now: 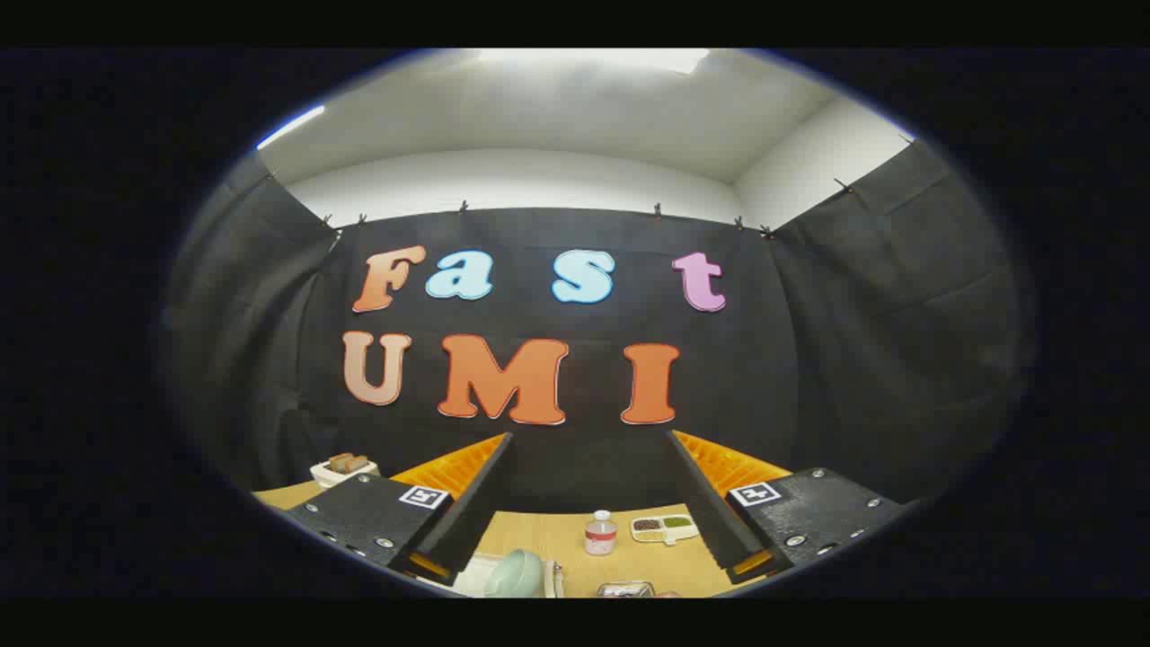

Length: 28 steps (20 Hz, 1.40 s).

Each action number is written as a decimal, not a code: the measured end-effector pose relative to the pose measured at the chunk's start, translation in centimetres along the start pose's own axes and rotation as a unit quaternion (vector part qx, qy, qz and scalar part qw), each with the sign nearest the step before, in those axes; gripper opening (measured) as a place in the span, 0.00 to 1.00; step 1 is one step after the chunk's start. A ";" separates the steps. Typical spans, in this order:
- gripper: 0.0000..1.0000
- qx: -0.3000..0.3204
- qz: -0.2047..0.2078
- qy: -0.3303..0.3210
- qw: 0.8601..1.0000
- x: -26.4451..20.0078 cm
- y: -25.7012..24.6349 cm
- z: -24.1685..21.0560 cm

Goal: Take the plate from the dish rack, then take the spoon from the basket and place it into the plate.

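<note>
You've got a small bottle (pixel 600 533) on the table (pixel 548 535), w/ a divided snack tray (pixel 664 528) just beside it.

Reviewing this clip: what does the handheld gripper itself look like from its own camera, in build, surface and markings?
The gripper has two wedge-shaped fingers with ribbed inner faces, set wide apart and open with nothing between them. Each is mounted on a textured block fastened with round screws and bearing a small square black-and-white marker. No cables or sleeve can be seen.
</note>
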State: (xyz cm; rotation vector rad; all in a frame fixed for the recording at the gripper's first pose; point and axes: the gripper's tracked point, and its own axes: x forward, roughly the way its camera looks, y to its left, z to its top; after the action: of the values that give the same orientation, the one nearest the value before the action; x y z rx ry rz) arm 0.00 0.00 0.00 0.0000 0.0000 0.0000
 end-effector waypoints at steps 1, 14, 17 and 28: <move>0.98 0.002 0.001 0.000 1.000 0.3 -0.6 0.1; 0.98 -0.013 0.000 0.004 1.000 0.4 -4.2 0.9; 0.98 -0.009 0.012 0.033 0.999 0.6 -3.3 -0.5; 0.98 0.064 0.032 0.278 0.958 2.9 0.3 -12.7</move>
State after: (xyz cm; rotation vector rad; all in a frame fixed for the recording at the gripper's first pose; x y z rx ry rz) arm 2.94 0.26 -12.69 0.1302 0.5630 0.0640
